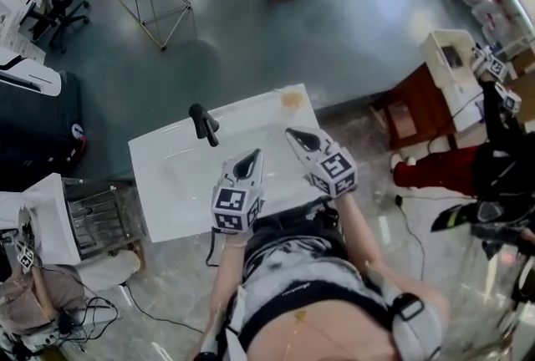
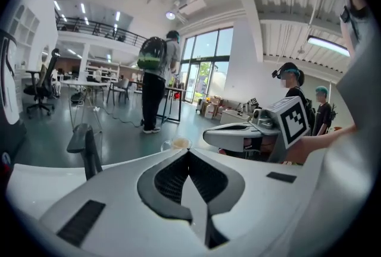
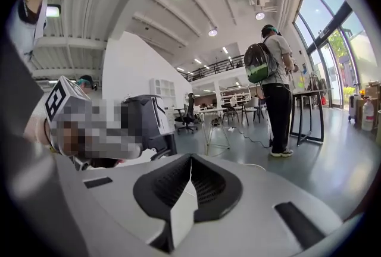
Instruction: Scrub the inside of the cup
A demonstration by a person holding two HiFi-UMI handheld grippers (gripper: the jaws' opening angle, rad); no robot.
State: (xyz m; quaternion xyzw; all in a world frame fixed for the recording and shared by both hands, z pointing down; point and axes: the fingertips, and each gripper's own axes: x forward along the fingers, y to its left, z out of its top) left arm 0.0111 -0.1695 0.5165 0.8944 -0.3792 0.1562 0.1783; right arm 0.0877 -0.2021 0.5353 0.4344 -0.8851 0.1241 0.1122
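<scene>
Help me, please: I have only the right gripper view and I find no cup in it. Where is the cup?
Observer: In the head view the cup stands on the far right corner of the sink.
Operator: Does the left gripper hold it?
Observer: No. The left gripper is shut on nothing, and the cup stands beyond its tips, apart from them.
Operator: Is there a faucet?
Observer: Yes, a black faucet stands at the far rim, left of the cup.
</scene>
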